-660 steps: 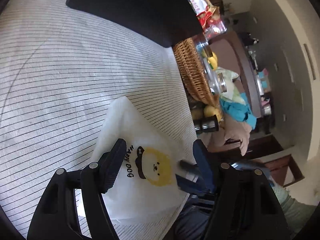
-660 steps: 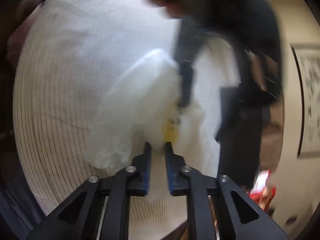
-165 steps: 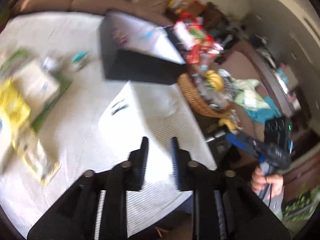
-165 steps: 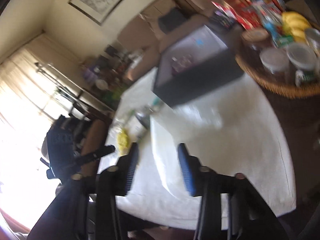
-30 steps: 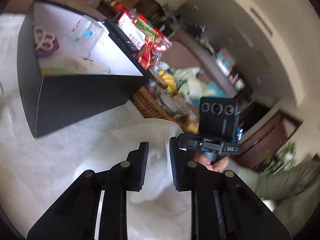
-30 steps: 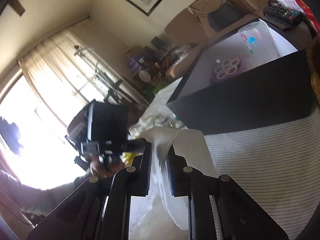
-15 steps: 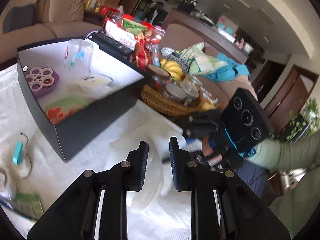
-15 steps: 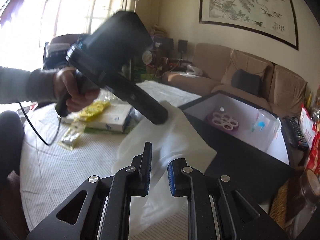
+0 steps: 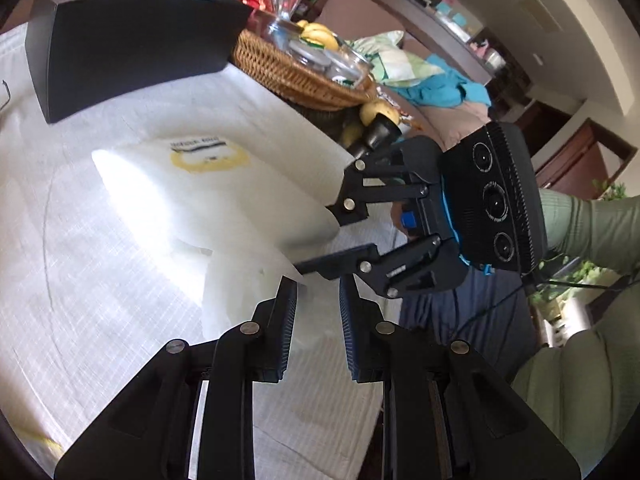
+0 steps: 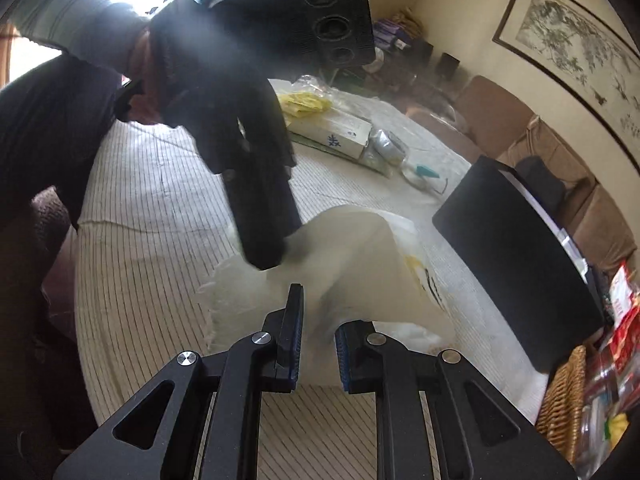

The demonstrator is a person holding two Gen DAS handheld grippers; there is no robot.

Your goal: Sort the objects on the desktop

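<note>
A white plastic bag (image 9: 224, 200) with a yellow print lies puffed up on the striped tablecloth (image 9: 100, 280). My left gripper (image 9: 318, 292) is at the bag's near corner, with thin film between its narrowly spaced fingers. In the right wrist view it shows as a blurred dark left gripper (image 10: 262, 248) on the bag's raised edge. My right gripper (image 10: 318, 320) is shut on the bag (image 10: 360, 264), white film filling the slit between its pads. Seen from the left wrist, the right gripper (image 9: 340, 238) holds the bag's right end near the table edge.
A black open box (image 9: 132, 40) stands behind the bag. A wicker basket (image 9: 288, 72) with jars and bananas sits at the table's right edge. Across the table lie a tissue box (image 10: 332, 132), yellow packets (image 10: 304, 100) and a silvery roll (image 10: 386, 144).
Both grippers have come down toward the table with the bag, which was hanging between them and now rests on the cloth. The right wrist has rolled.
</note>
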